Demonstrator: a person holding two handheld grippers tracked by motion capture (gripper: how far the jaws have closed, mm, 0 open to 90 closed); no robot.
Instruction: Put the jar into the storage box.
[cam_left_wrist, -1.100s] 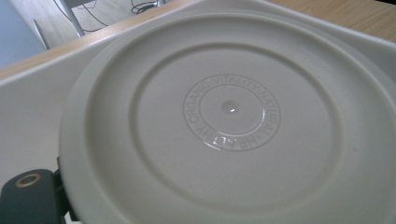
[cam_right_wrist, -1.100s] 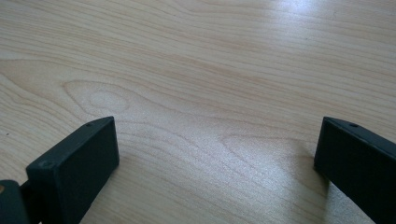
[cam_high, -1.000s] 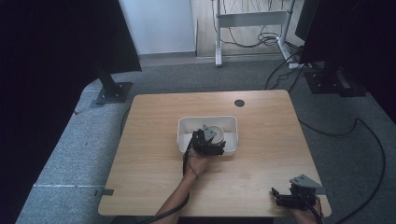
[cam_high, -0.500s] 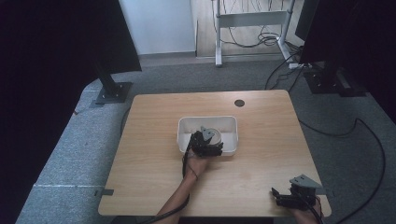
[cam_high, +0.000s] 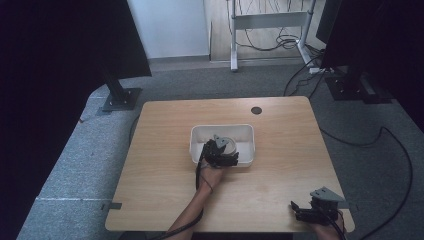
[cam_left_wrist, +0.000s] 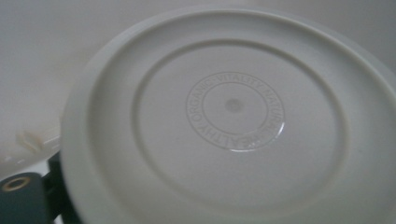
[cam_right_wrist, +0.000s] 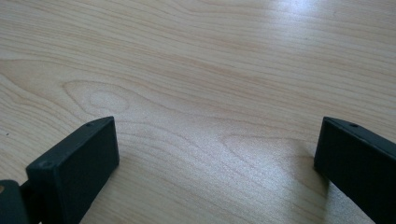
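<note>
A white rectangular bin (cam_high: 247, 133) stands at the middle of the wooden table (cam_high: 280, 120). My left gripper (cam_high: 218, 151) reaches into the bin from its near side, over a round pale object (cam_high: 229, 145). In the left gripper view a round white lid or dish (cam_left_wrist: 233, 121) with a ring of embossed letters sits very close and tilted. It covers most of one black jaw at the lower left and hides the other jaw. My right gripper (cam_high: 314, 210) rests at the table's near right edge, open, with bare wood (cam_right_wrist: 210, 93) between its fingertips (cam_right_wrist: 79, 158).
A small dark round hole (cam_high: 256, 110) marks the table's far side. Black monitor stands (cam_high: 120, 95) rise on the floor at the left and right. Cables (cam_high: 395, 150) lie on the grey carpet to the right.
My left gripper has shifted slightly inside the bin. The right gripper has stayed put.
</note>
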